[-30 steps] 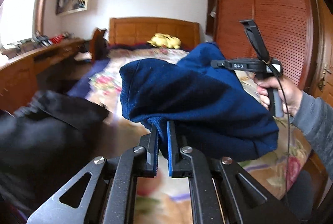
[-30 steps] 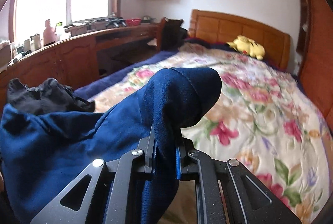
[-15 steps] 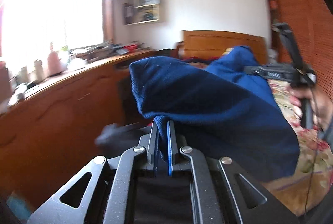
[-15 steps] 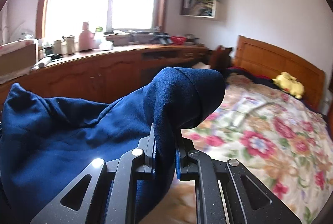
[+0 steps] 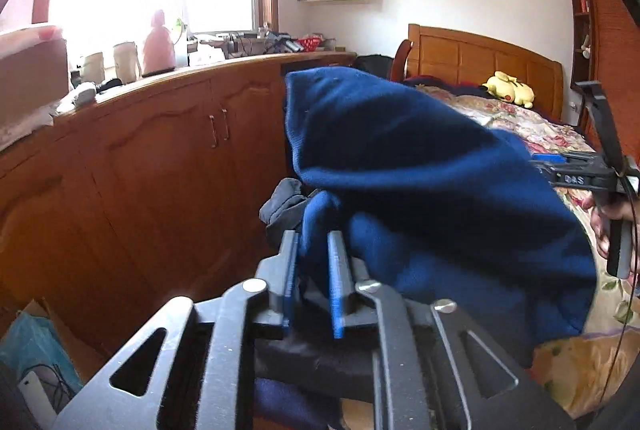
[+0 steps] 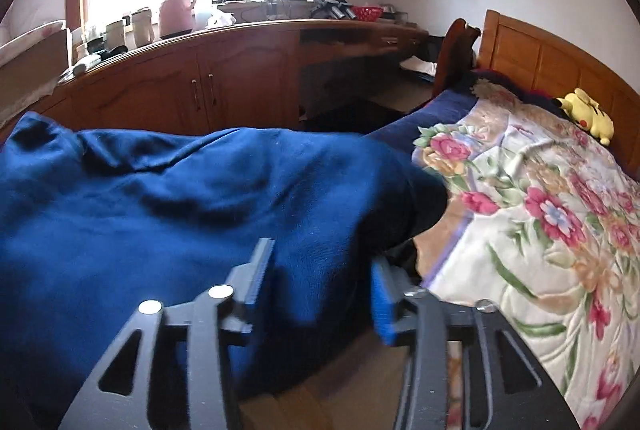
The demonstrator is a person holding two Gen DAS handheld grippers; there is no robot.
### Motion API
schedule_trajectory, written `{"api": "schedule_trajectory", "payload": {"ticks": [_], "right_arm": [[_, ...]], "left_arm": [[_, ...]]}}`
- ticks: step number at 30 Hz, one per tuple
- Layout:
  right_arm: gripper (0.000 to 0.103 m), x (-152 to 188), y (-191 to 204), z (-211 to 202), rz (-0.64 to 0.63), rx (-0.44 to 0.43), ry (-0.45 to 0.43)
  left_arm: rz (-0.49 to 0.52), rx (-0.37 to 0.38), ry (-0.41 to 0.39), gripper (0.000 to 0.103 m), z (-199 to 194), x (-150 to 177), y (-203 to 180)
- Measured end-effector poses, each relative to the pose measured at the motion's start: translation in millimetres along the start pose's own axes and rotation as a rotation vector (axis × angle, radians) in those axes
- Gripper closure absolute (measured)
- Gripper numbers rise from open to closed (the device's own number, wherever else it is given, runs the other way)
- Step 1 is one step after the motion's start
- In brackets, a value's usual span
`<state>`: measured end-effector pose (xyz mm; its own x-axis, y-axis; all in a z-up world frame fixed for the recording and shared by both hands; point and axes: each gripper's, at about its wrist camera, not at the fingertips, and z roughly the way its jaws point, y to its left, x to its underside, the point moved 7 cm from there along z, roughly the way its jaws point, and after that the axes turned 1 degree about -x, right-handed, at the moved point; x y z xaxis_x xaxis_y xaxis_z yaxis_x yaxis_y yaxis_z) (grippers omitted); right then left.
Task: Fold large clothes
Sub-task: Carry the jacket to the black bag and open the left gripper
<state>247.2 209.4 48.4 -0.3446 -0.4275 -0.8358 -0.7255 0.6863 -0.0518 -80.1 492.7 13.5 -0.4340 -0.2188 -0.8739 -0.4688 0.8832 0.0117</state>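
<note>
Beside the floral bed [image 6: 540, 230]: blue garment [image 6: 180, 210] slumping at its edge, left gripper [image 5: 314, 282] just parted with cloth between, right gripper [image 6: 320, 294] just opened wide, cloth free; risk—fold collapses unsupported.

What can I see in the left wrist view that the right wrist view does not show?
Only the left wrist view shows the right gripper from the side, the hand holding it, and a grey garment. Only the right wrist view shows the wooden chair by the bed. Both show the blue garment, yellow plush toy and wooden cabinets.
</note>
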Motion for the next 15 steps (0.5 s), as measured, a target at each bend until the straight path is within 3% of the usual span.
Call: {"api": "schedule_trajectory", "payload": {"ticks": [1,3,5,7,9,15], "right_arm": [[0.041,-2,-1,-8,0.001,0.0,-0.009],[0.04,4,-6,-27,0.014,-0.013,-0.022],[0.039,15,-14,-49,0.015,-0.002,-0.041],[0.039,30,-10,-66,0.013,0.001,-0.055],[0.038,45,-14,-87,0.017,0.008,-0.066],[0.034,87,-26,-145,0.028,0.062,-0.107]], "left_arm": [[0.001,0.0,-0.011,0.078,-7,-1,-3],[0.004,0.004,-0.037,0.06,-17,-7,-8],[0.02,0.016,-0.065,0.058,-30,-14,-18],[0.045,0.024,-0.08,0.048,-40,-18,-32],[0.068,0.05,-0.105,0.024,-53,-22,-53],[0.107,0.162,-0.149,0.012,-69,-35,-125]]}}
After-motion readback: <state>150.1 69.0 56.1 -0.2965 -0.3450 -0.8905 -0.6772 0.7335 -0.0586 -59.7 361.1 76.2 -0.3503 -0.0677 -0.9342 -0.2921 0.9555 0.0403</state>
